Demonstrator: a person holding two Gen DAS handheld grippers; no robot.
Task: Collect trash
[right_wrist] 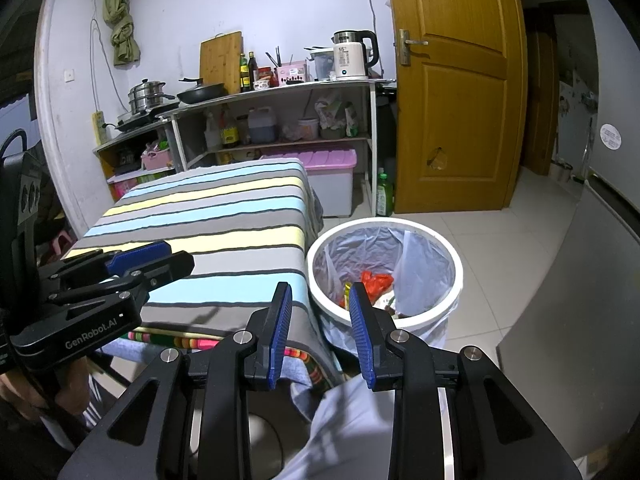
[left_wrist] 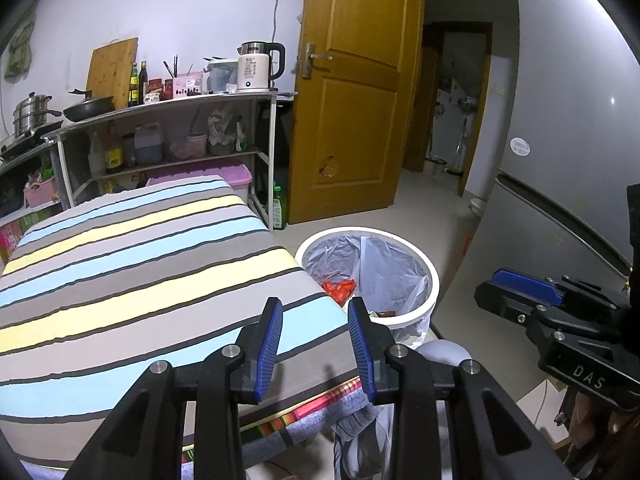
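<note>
The trash bin (right_wrist: 384, 276) stands upright on the tiled floor (right_wrist: 508, 236), mouth facing up, just beside the near right corner of the striped surface (right_wrist: 208, 216). It is round and white, lined with a translucent plastic bag (right_wrist: 420, 268) folded over the rim. Inside lie a crumpled red wrapper (right_wrist: 376, 282) and other scraps too small to identify.

The left gripper (left_wrist: 316, 312) is held above the striped surface's near edge, jaws apart and empty. The right gripper (right_wrist: 320, 300) is held near the bin rim, jaws apart and empty.

Readable markings: "GenRobot.AI" on the left gripper body, "DAS" on the right gripper body, "55" on the kettle (right_wrist: 352, 58).
</note>
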